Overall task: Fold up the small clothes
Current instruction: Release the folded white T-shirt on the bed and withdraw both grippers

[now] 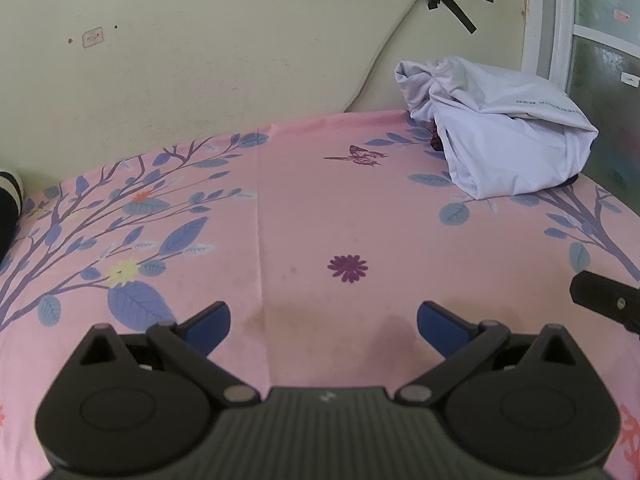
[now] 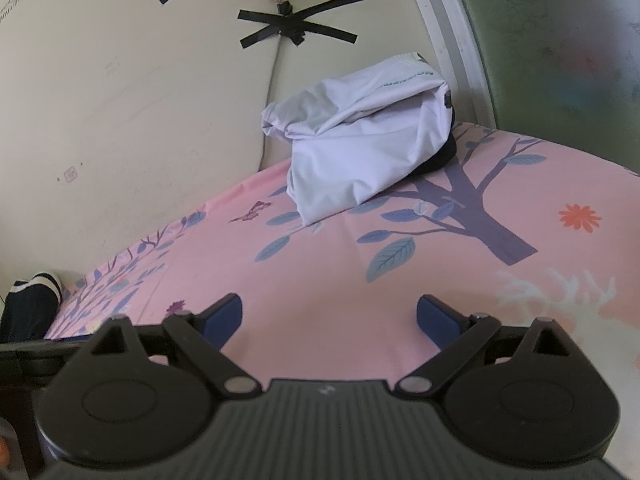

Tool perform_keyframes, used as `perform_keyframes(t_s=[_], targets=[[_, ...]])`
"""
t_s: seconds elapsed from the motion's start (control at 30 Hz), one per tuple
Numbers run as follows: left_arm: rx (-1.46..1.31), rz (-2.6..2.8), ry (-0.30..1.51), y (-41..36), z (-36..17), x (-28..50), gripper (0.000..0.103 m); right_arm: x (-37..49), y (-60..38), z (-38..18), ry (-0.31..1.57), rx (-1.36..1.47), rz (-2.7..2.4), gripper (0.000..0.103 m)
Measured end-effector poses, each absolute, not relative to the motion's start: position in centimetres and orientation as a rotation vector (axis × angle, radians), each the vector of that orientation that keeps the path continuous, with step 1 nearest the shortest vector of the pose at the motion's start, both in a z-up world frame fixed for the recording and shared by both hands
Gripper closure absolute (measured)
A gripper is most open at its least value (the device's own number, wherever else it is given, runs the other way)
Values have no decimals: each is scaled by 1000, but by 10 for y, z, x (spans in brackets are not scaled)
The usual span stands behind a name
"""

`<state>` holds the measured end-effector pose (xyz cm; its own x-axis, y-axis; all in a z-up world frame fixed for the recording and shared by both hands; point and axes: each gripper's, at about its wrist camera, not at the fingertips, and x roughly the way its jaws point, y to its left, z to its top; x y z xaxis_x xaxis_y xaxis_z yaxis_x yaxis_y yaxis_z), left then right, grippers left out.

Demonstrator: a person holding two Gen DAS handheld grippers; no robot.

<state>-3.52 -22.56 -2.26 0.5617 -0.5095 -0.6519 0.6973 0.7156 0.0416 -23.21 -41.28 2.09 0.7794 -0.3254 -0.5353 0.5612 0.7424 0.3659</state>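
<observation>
Left wrist: white garment [image 1: 496,132] far ahead-right; both tongs [image 1: 323,322] [image 2: 329,316] apart, empty.

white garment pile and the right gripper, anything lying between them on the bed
Nothing lies there: in the right wrist view only bare printed bedsheet stretches from the open right gripper to the white garment pile.

Pink floral bedsheet [image 1: 304,208]; white garment heap [image 1: 500,136] at far corner.
</observation>
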Motion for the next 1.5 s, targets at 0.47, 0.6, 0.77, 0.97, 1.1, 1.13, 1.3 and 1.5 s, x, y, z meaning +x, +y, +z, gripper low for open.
perform_keyframes(t_s=[0.47,0.6,0.77,0.97,1.1,1.13,1.3,1.5], targets=[[300,-703,584,-218,-13,-41,0,-232,-412,22,458,540,-502,11],[338,-657,571,-219,-11,-42,0,-232,-412,23,454,539,-499,11],[314,-638,544,-213,-6,-42,0,-233,-411,23,447,535,-498,11],[256,-612,462,-204,-3,-49,0,-234,-410,23,439,530,-493,11],[287,-610,475,-207,-4,-49,0,-234,-409,23,435,527,-492,10],[295,-610,482,-208,-4,-49,0,-234,-409,23,434,527,-492,10],[314,-634,506,-210,-7,-49,0,-235,-409,24,429,524,-489,9],[332,-645,513,-212,-8,-51,0,-235,-409,24,422,521,-487,8]])
